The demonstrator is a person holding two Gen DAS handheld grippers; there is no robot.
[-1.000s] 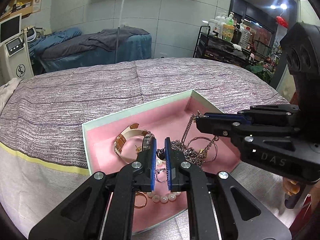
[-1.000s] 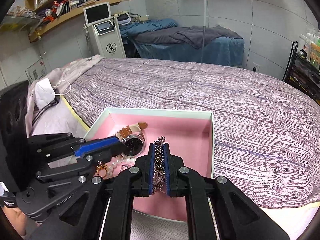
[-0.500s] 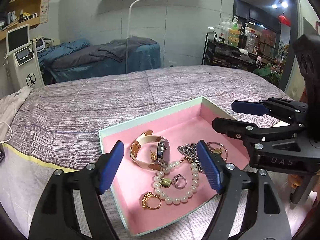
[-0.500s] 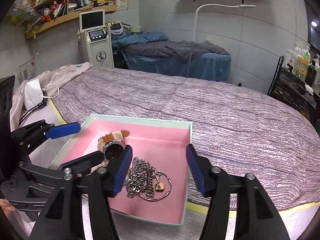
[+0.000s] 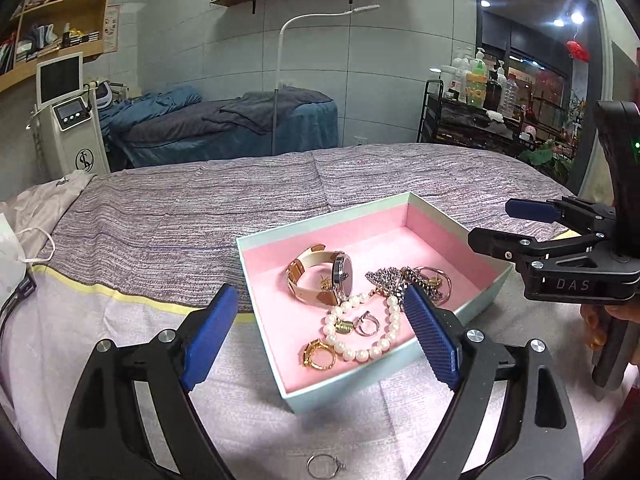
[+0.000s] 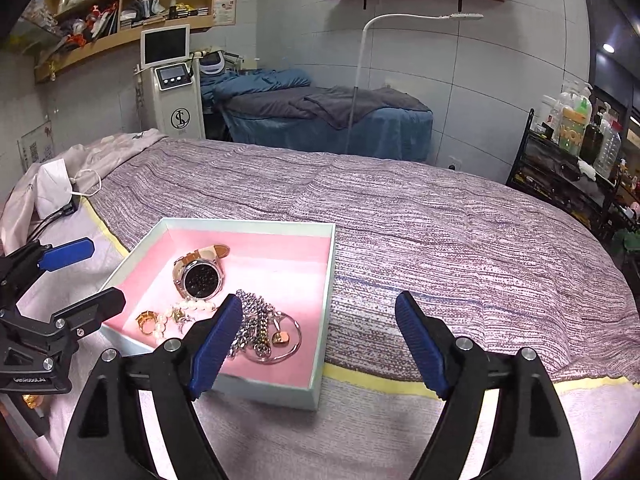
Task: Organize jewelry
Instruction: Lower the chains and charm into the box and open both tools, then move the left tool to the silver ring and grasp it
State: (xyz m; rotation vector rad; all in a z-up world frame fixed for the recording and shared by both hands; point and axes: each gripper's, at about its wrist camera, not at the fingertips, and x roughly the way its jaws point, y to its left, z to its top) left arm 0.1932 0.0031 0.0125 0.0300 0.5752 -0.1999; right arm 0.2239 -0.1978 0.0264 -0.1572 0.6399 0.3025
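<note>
From my left wrist, my left gripper (image 5: 320,332) hangs released, jaws spread wide above the near end of the box (image 5: 448,210) on the bed (image 5: 160,216). Inside lie the watch (image 5: 320,280), pearl bracelet (image 5: 360,350) and gold ring (image 5: 318,356); a silver ring (image 5: 325,465) sits outside.

From my right wrist, my right gripper (image 6: 318,344) is equally released, with the chain (image 6: 256,326) in the box below its left finger.

We are looking at a pale mint cardboard box (image 5: 492,292) at frame centre, its matt pink lining looking soft. Inside, a glossy white pearl strand (image 5: 360,350), a shiny silver metal chain (image 6: 250,326) and a polished gold ring (image 5: 318,356) are gleaming. Underneath, a rough woven purple blanket (image 6: 440,240) is spreading across.
</note>
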